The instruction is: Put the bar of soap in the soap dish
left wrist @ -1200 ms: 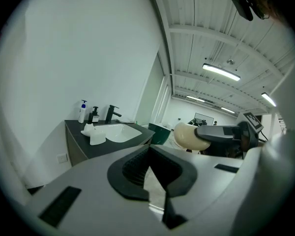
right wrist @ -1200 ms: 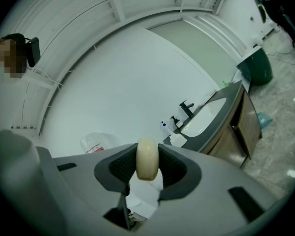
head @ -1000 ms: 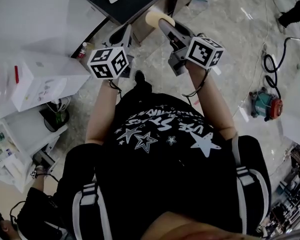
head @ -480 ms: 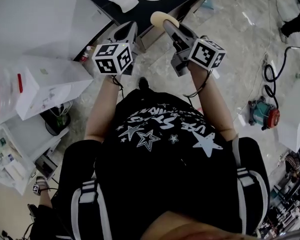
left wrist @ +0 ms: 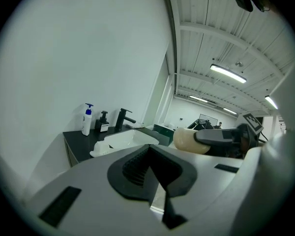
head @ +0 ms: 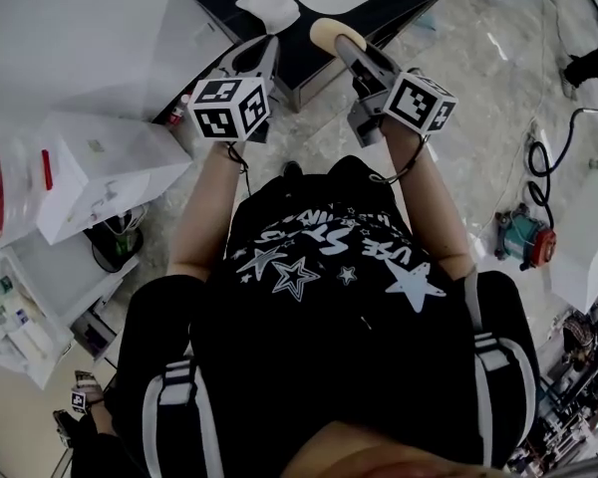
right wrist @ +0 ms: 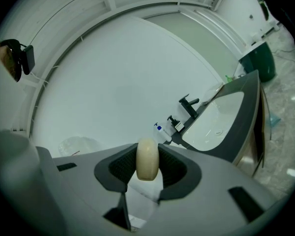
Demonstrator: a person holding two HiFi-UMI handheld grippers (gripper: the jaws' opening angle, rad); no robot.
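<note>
so, nearest first: right gripper (head: pixel 347 50) has its jaws set wide but clamped on the bar of soap (right wrist: pixel 147 159), pads pressing both flat faces, bar poking out past the tips. left gripper (left wrist: pixel 151 166) sits just beside it, jaws closed together w/ nothing in them. the soap is in the air, upper middle of the head view, short of the black counter (left wrist: pixel 76 136).

further on, the white soap dish (left wrist: pixel 99 150) sits on the counter just left of the white basin (left wrist: pixel 132 137). dish looks empty, basin too, tho the dish's inside is hard to see. at the wall: pump bottle (left wrist: pixel 87 119), dark dispenser (left wrist: pixel 103 122), faucet (left wrist: pixel 123 118).

risks, as a guess: the smooth rounded bar could squirt out of the pads if squeezed or tilted. letting go too high may bounce it into the basin or off the edge. a nudge from the jaws could shove the light dish along the counter.
</note>
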